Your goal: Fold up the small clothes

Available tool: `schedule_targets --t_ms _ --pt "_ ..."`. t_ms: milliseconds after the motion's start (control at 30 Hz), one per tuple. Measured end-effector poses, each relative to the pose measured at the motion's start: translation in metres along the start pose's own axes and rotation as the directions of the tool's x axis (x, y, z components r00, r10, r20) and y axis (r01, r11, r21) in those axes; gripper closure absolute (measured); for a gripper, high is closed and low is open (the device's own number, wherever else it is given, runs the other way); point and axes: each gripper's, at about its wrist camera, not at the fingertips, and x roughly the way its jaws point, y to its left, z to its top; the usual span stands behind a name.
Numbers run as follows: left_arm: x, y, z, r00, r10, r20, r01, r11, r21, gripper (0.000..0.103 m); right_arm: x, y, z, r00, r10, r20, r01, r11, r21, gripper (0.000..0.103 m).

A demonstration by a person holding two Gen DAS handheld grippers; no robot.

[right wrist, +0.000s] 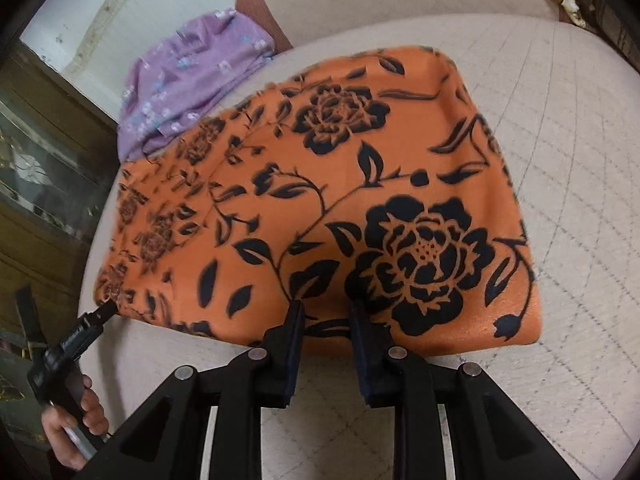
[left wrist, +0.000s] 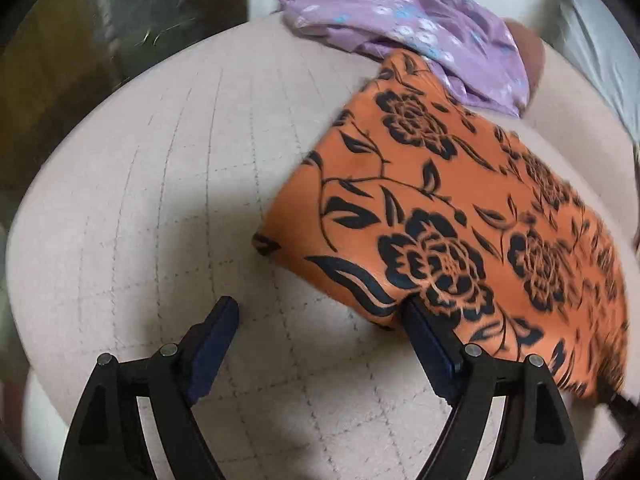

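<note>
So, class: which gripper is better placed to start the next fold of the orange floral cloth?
Probably the right gripper: its fingers straddle the near edge of the orange floral cloth. The left gripper gapes wide, mostly over the quilted cushion.

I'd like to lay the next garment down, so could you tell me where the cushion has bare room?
The quilted cushion is bare beside the orange floral cloth, ahead of the open left tool. The far end is crowded: the purple floral cloth lies bunched there against the orange one.

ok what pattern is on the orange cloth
Black roses and leaves on the orange cloth, clearest in the right wrist view.
</note>
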Motion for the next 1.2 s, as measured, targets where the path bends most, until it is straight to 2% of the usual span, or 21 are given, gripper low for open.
schedule_targets --t_ms 100,267,333,400,500,533,567,633,700,733,900,1000,1067,1100,1133,1200 --pt "-0.01 -0.001 -0.001 0.999 -0.035 0.022 0.035 0.999 0.008 0.018 -0.009 0.003 -0.001 1.0 0.008 0.029 -0.007 1.0 -0.003 0.076" --pt "-0.033 0.018 -0.002 0.993 -0.037 0.111 0.043 0.998 -0.051 0.018 -0.033 0.019 -0.005 0.986 0.112 0.125 -0.106 0.993 -0.053 0.076" --pt "-0.031 0.029 -0.004 0.994 -0.05 0.093 0.058 0.994 -0.088 0.018 -0.038 0.029 -0.006 0.979 0.148 0.14 -0.138 0.987 -0.079 0.076" --pt "-0.023 0.037 -0.004 0.993 -0.104 0.053 0.11 0.987 -0.12 0.018 -0.033 0.039 -0.006 0.979 0.159 0.13 -0.147 0.984 -0.097 0.076" --pt "-0.014 0.045 -0.004 0.972 -0.234 -0.005 0.229 0.957 -0.18 0.019 -0.009 0.046 -0.006 0.993 0.102 0.054 -0.096 0.99 -0.104 0.074" --pt "-0.012 0.045 -0.007 0.965 -0.264 -0.014 0.256 0.947 -0.194 0.019 0.005 0.045 -0.007 0.998 0.063 0.002 -0.063 0.993 -0.097 0.073" --pt "-0.013 0.045 -0.007 0.958 -0.286 -0.016 0.277 0.941 -0.196 0.019 0.015 0.044 -0.008 0.999 0.047 -0.014 -0.048 0.995 -0.091 0.073" --pt "-0.013 0.04 -0.008 0.945 -0.327 -0.016 0.317 0.928 -0.197 0.019 0.012 0.047 -0.007 0.999 0.043 0.012 -0.042 0.995 -0.094 0.073" --pt "-0.009 0.035 -0.007 0.923 -0.384 -0.03 0.37 0.904 -0.212 0.019 0.006 0.05 -0.007 0.998 0.067 0.013 -0.065 0.993 -0.1 0.072" --pt "-0.008 0.032 -0.007 0.92 -0.39 -0.033 0.375 0.901 -0.217 0.019 0.002 0.05 -0.008 0.995 0.092 0.026 -0.089 0.992 -0.095 0.072" --pt "0.0 0.029 0.005 0.936 -0.351 0.038 0.348 0.899 -0.266 0.019 -0.011 0.06 -0.007 0.983 0.158 0.09 -0.146 0.98 -0.134 0.072" --pt "0.004 0.024 0.012 0.94 -0.331 0.085 0.342 0.905 -0.252 0.019 -0.009 0.069 -0.006 0.975 0.194 0.104 -0.177 0.971 -0.158 0.072" --pt "0.008 0.02 0.014 0.943 -0.319 0.091 0.332 0.916 -0.224 0.031 0.005 0.072 -0.006 0.986 0.144 0.087 -0.129 0.979 -0.158 0.072" --pt "0.009 0.018 0.013 0.95 -0.299 0.09 0.311 0.926 -0.211 0.04 0.013 0.07 -0.007 0.993 0.11 0.052 -0.101 0.983 -0.153 0.073" --pt "0.008 0.018 0.013 0.955 -0.284 0.086 0.296 0.933 -0.207 0.045 0.026 0.068 -0.008 0.997 0.079 0.009 -0.077 0.986 -0.147 0.073" --pt "0.006 0.02 0.013 0.957 -0.277 0.083 0.288 0.933 -0.217 0.045 0.022 0.069 -0.008 0.996 0.088 0.032 -0.082 0.986 -0.145 0.073"
